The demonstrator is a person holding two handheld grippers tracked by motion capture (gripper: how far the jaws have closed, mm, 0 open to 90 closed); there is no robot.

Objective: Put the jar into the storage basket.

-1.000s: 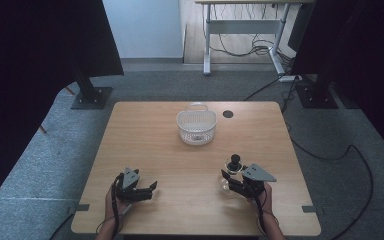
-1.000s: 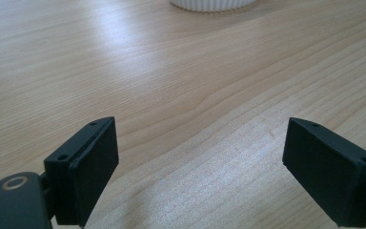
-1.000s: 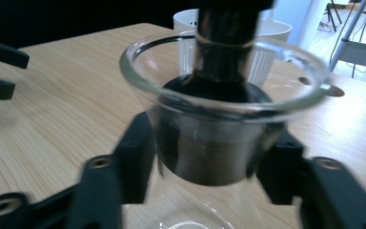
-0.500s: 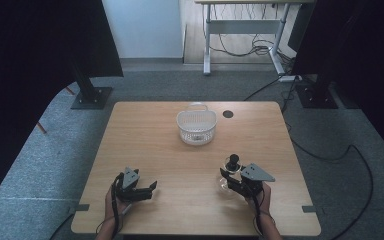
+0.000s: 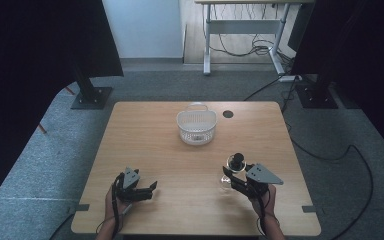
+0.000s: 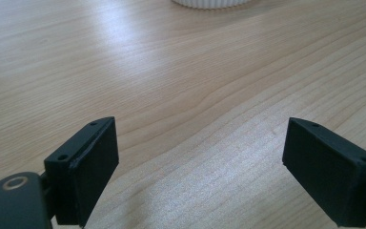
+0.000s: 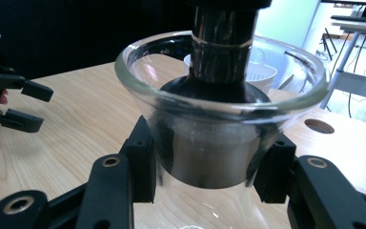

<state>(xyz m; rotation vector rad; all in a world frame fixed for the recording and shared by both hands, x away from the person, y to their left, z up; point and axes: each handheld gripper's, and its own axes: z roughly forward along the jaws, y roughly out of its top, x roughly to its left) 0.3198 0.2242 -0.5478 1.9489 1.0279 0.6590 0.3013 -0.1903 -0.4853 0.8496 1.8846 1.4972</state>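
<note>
Gripped at the neck by the right gripper (image 7: 209,176): a glass carafe (image 7: 219,119) with dark stopper (image 7: 221,43), near the white basket (image 5: 196,126). Best carried upright, squeeze steady. Left gripper (image 6: 200,167) released, resting over the table (image 6: 171,86).

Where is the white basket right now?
In the high view, the white basket stands on the table at its far middle, beside a round hole, away from both grippers.
</note>
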